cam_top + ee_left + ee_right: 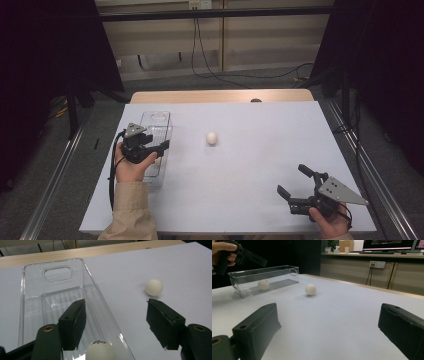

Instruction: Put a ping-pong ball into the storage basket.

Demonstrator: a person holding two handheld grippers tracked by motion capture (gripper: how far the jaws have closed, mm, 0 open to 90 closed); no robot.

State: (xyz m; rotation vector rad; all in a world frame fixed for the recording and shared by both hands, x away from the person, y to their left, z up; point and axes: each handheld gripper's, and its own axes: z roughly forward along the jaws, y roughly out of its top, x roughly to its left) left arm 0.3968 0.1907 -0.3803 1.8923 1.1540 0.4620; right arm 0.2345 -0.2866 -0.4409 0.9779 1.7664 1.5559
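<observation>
High view: white ball (212,138) sits alone mid-table on the white sheet (260,150), well apart from both grippers; clear plastic bin (156,131) lies at the left edge of the sheet; left gripper (161,148) hovers over the bin's near end, jaws spread w/ nothing between; right gripper (292,183) rests near the front right corner, jaws wide apart, empty.

Left gripper view: jaws stand open, one over the bin (57,297), the other over bare sheet; a second ball w/ printed marking (99,351) lies in the bin's near end, below the jaws; loose ball (153,287) is beyond the right-hand jaw, on the sheet, outside the bin.

Right gripper view: jaws wide open, nothing held; loose ball (310,289) ahead, just beside the bin (265,281); ball inside (263,284) shows thru the wall; left gripper is above the bin's end, in the person's hand (223,251).

Handling, judged: looks like a table-tennis ball, so very light, hollow, smooth, prob. rolls at a nudge & can dent if squeezed hard; take it across its widest part, jaws level w/ its middle, close gently; bin is stiff, light, may slide if bumped.
</observation>
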